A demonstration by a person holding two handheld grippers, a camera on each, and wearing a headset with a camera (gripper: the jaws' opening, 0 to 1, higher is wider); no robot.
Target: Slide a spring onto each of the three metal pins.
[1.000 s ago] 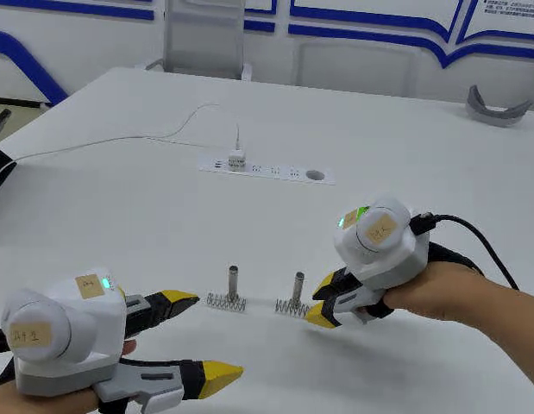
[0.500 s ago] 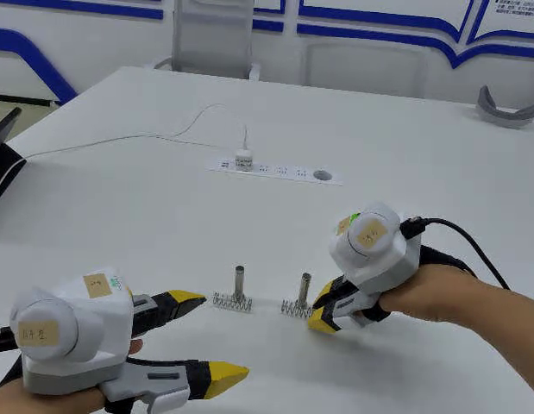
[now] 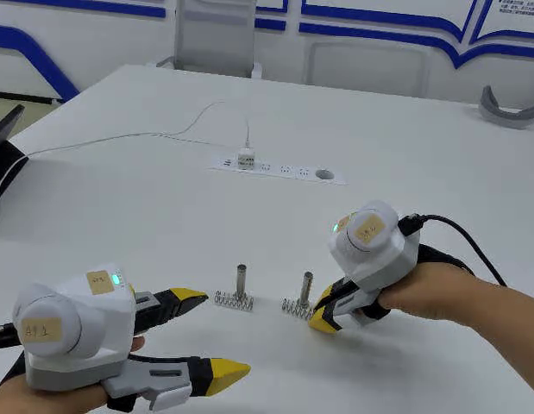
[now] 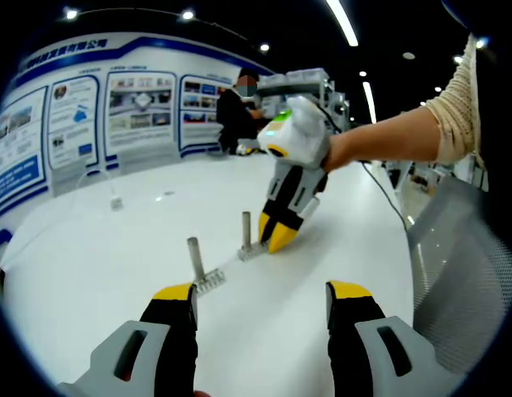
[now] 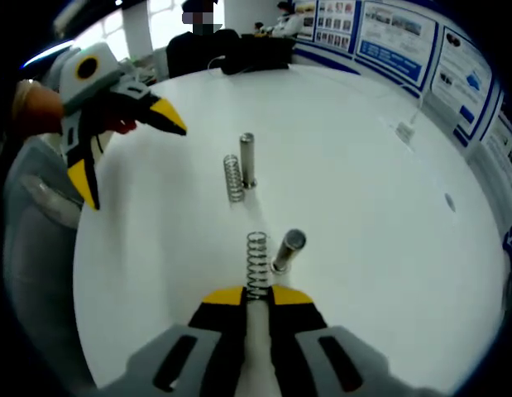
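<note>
Two upright metal pins [image 3: 241, 280] [image 3: 306, 287] stand on the white table [image 3: 146, 216]. A spring [image 3: 233, 301] lies at the foot of the left pin. A second spring [image 3: 292, 307] lies beside the right pin [image 5: 287, 246]. My right gripper [image 3: 321, 320] is low on the table, shut on the near end of that spring [image 5: 256, 258]. My left gripper [image 3: 215, 335] hovers at the front left, open and holding nothing, short of the left pin [image 4: 194, 256]. In the left gripper view the right gripper [image 4: 280, 234] touches down by the farther pin [image 4: 246, 230].
A white power strip [image 3: 275, 170] with a plug and cable [image 3: 163, 136] lies mid-table. A grey chair [image 3: 216, 34] stands at the far edge, and a grey curved object [image 3: 508, 108] lies far right. A dark object [image 3: 3, 159] sits at the left edge.
The head camera has shifted slightly. My right gripper has stayed at the end of the right spring, and the left gripper has barely moved.
</note>
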